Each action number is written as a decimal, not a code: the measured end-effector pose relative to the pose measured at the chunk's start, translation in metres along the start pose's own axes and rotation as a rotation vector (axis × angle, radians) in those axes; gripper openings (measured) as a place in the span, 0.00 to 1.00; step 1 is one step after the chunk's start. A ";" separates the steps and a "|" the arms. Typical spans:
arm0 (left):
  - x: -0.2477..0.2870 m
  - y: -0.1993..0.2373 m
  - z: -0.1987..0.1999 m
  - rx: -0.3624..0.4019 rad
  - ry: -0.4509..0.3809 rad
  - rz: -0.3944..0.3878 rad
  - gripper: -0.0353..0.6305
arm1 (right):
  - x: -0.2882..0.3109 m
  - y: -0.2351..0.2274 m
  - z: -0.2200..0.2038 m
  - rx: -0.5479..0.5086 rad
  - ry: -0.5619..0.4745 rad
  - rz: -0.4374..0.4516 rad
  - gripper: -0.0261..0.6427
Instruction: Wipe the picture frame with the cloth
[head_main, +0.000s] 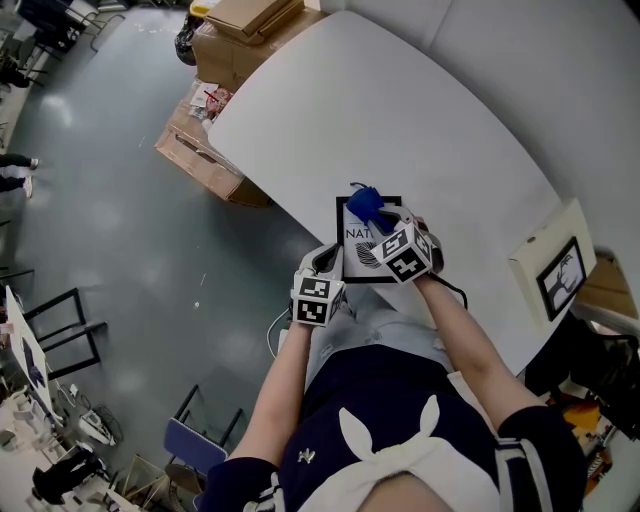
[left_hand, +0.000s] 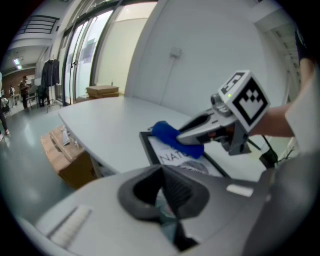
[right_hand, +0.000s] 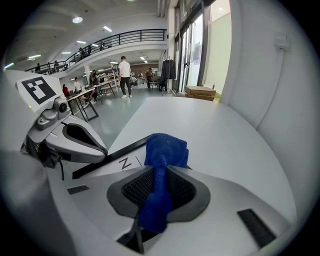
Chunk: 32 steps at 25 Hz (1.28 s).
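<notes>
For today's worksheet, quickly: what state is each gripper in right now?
Left gripper: closed, apparently on the picture frame edge.
Right gripper: closed on the blue cloth.

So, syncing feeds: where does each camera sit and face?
Head view: on person's head, facing down at table, picture frame; forearms, left gripper, right gripper show.
Left gripper view: on left gripper, facing picture frame; right gripper shows.
Right gripper view: on right gripper, facing along table, jaws shut on cloth; left gripper shows.
All share picture frame, cloth.
</notes>
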<state>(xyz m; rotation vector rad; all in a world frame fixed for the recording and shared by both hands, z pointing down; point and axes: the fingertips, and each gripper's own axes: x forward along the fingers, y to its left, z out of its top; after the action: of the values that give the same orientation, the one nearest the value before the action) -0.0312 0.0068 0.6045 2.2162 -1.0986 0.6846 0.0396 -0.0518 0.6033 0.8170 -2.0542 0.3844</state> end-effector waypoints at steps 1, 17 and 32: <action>0.000 0.000 0.001 0.003 -0.001 0.002 0.06 | -0.001 -0.001 -0.001 0.004 0.000 -0.003 0.14; 0.000 0.000 0.001 0.000 -0.004 -0.005 0.06 | -0.014 0.002 -0.013 0.003 -0.009 -0.018 0.14; -0.002 0.002 0.005 0.009 -0.017 -0.005 0.06 | -0.036 0.033 -0.043 0.027 -0.013 0.019 0.14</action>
<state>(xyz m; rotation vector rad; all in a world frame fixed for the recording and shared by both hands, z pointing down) -0.0326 0.0038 0.6006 2.2355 -1.0998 0.6711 0.0587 0.0107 0.5996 0.8194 -2.0744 0.4192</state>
